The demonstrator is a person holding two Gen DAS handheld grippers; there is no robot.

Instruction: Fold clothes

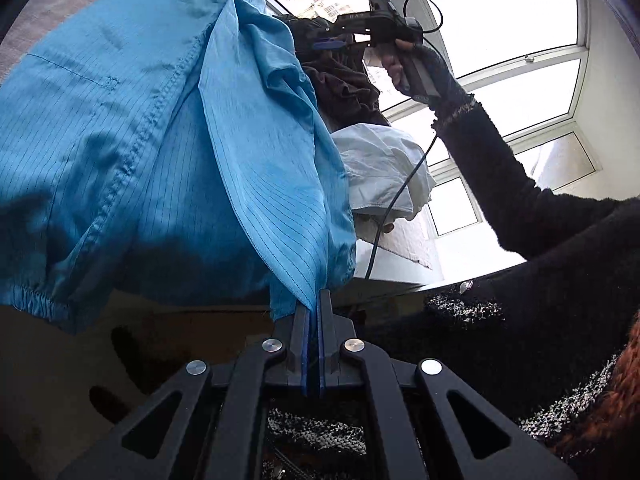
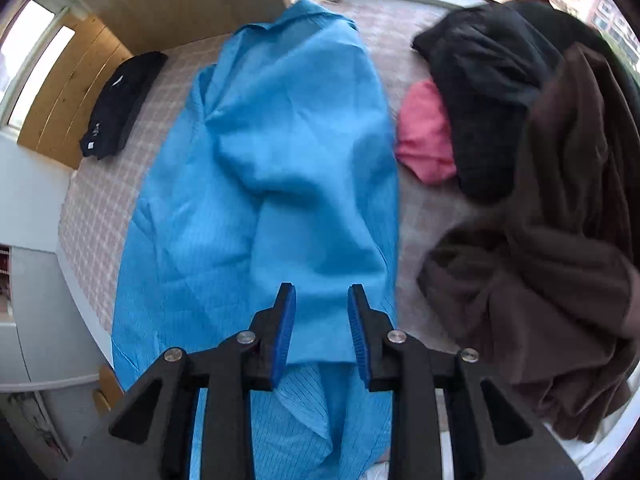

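1. Pinching a fold of the blue garment (image 1: pixel 168 140), your left gripper (image 1: pixel 315 304) has its jaws pressed together on the cloth, which spreads away toward 11 o'clock in the left wrist view.
2. Your right gripper (image 2: pixel 322 300) hangs over the same blue garment (image 2: pixel 272 168) with its jaws spread apart, nothing between the blue pads (image 2: pixel 285 332).
3. In the left wrist view your right hand (image 1: pixel 404 64) holds that gripper at 1 o'clock, against the bright window (image 1: pixel 520 40).
4. The garment lies lengthwise on the checked surface (image 2: pixel 104 208), its collar end at 12 o'clock in the right wrist view.
5. A brown garment (image 2: pixel 560 260) sits heaped at 3 o'clock, a dark one (image 2: pixel 488 92) and a pink one (image 2: pixel 426 132) at 2 o'clock.
6. A folded black item (image 2: pixel 120 104) lies at 10 o'clock.
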